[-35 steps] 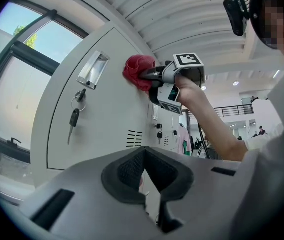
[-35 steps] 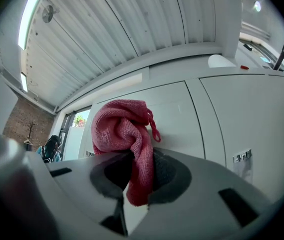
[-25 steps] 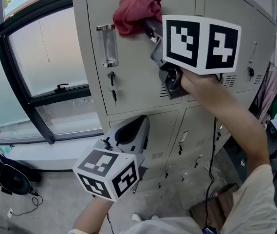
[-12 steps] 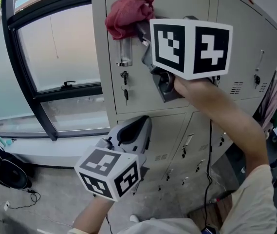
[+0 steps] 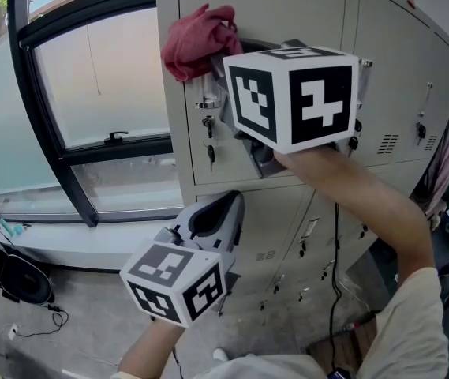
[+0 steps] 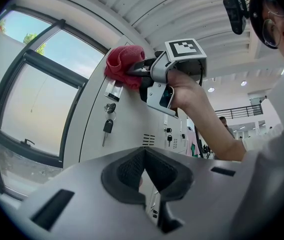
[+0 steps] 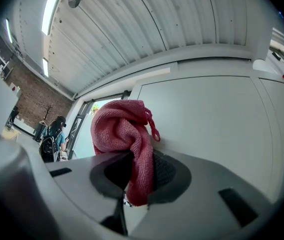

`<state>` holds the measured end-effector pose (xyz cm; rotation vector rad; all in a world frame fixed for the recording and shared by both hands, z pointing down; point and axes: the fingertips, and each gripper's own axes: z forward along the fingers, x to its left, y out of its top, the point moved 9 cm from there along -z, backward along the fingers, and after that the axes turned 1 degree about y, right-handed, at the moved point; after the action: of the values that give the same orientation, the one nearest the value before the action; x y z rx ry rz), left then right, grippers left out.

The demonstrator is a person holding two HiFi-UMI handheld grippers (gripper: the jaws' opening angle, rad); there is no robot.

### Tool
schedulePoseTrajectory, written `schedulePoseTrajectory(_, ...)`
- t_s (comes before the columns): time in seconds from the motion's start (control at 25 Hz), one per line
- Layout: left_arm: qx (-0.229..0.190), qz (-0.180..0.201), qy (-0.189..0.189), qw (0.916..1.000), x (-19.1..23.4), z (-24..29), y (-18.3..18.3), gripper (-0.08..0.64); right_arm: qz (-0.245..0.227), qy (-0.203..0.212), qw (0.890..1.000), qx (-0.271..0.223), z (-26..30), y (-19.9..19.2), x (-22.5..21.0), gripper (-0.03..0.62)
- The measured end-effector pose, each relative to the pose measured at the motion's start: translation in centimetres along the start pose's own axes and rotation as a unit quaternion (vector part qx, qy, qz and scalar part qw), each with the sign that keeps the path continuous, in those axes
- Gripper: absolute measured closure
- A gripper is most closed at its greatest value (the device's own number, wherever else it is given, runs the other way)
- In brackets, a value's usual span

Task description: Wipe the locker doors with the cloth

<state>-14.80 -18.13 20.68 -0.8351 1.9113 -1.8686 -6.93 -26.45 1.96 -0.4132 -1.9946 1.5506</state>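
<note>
A crumpled red cloth (image 5: 196, 42) is pressed against the upper left part of a grey locker door (image 5: 287, 6). My right gripper (image 5: 220, 54) is shut on it, and a tail of the cloth (image 7: 137, 174) hangs down between the pads. The left gripper view shows the same cloth (image 6: 124, 66) held against the door above a hanging key (image 6: 107, 126). My left gripper (image 5: 222, 205) hangs lower, in front of the lower lockers and apart from them. Its pads (image 6: 132, 171) meet with nothing between them.
A key (image 5: 210, 144) hangs from the lock below the cloth. More locker doors (image 5: 398, 69) run to the right, with smaller ones (image 5: 287, 227) below. A dark-framed window (image 5: 90, 93) stands at the left. A black bag (image 5: 11, 279) and a cable (image 5: 336, 251) are near the floor.
My right gripper has slid the cloth leftward and slightly down across the door, toward the locker's left edge. The left gripper has stayed in place.
</note>
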Motion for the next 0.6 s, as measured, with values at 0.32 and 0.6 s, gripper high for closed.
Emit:
schedulePoseTrajectory(0.32, 0.007, -0.001, -0.003, 1.0000, -0.2, 0.2, -0.4, 0.558, -0.003, 0.004, 1.000, 0.018, -0.3, -1.9, 0.4, 0.522)
schedulePoseTrajectory(0.6, 0.012, -0.003, -0.009, 0.9999, -0.6, 0.8, -0.6, 0.558, -0.008, 0.010, 1.000, 0.024, -0.5, -2.6, 0.2, 0.522)
